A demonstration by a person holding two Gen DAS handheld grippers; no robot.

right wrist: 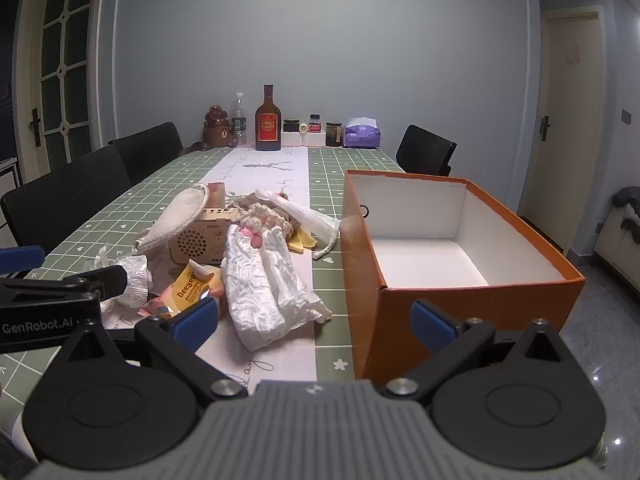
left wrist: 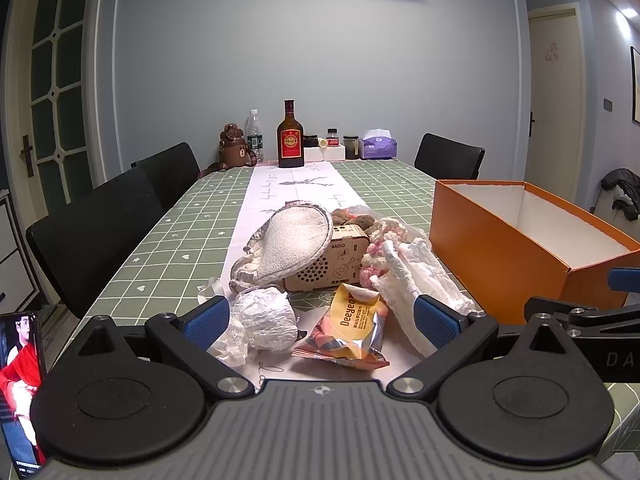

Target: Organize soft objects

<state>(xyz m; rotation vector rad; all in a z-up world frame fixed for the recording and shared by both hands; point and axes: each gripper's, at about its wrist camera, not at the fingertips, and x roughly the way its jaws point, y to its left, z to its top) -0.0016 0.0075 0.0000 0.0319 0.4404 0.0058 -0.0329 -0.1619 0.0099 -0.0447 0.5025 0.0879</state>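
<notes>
Both tools are gaping apart, empty; the white crumpled cloth (right wrist: pixel 266 284) is lying at the right tool's (right wrist: pixel 316 318) eleven o'clock, nearer it.

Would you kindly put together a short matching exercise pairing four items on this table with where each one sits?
Items:
1. orange box
2. brown bottle
3. snack packet
4. wooden radio

Places:
A. far end of the table
B. nearest the left gripper, between its open jaws
C. right of the pile, open and empty
D. under the grey-edged pad

Pairs: 1-C, 2-A, 3-B, 4-D
</notes>
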